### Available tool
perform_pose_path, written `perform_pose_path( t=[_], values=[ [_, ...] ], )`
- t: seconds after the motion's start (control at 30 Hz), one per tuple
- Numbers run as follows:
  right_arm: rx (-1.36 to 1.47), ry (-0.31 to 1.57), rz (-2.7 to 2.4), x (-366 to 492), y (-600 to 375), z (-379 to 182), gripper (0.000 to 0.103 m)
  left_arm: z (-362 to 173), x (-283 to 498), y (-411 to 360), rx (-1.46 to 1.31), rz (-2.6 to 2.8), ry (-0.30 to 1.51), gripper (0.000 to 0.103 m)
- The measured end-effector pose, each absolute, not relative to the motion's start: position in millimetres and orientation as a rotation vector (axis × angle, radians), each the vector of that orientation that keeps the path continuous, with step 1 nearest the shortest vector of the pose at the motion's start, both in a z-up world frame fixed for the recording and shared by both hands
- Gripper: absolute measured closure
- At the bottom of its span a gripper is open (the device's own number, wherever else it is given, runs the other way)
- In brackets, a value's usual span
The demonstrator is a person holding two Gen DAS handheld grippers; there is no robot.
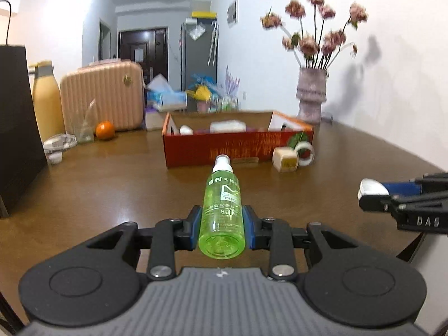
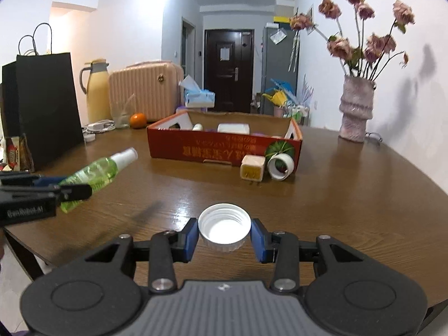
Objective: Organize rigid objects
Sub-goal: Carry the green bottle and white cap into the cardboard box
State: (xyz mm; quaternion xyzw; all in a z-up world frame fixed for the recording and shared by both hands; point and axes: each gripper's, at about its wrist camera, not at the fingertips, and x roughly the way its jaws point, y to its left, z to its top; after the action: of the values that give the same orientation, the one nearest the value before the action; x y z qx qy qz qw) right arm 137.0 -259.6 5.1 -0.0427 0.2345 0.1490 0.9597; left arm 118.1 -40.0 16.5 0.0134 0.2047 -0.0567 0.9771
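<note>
My left gripper (image 1: 221, 224) is shut on a green spray bottle (image 1: 222, 210) with a white cap, held above the brown table and pointing at the red cardboard box (image 1: 238, 147). The bottle also shows in the right wrist view (image 2: 98, 172). My right gripper (image 2: 225, 232) is shut on a white screw lid (image 2: 224, 228), open side up, over the near table edge. It shows at the right of the left wrist view (image 1: 372, 193). The red box (image 2: 218, 149) holds several white items.
A cream cube (image 2: 252, 168) and a white tape roll (image 2: 280, 165) lie against the box front. A vase of dried flowers (image 2: 355, 109) stands at the right. A black bag (image 2: 44, 103), a yellow flask (image 2: 96, 89), a pink case (image 2: 145, 92) and an orange (image 2: 138, 120) stand at the back left.
</note>
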Motion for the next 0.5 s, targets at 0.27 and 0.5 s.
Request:
perform_pose_path(
  t=[0.27,0.5],
  values=[
    [-0.024,0.428,0.276,156.6,-274.2,22.9,0.064,54.5,164.5,-34.9,0.07,-0.195,0.355,0.072],
    [-0.012,0.394,0.26,255.2,-288.6,55.9,0.064,84.4,289.8,-27.3,0.139,-0.278,0.42,0.072]
  ],
)
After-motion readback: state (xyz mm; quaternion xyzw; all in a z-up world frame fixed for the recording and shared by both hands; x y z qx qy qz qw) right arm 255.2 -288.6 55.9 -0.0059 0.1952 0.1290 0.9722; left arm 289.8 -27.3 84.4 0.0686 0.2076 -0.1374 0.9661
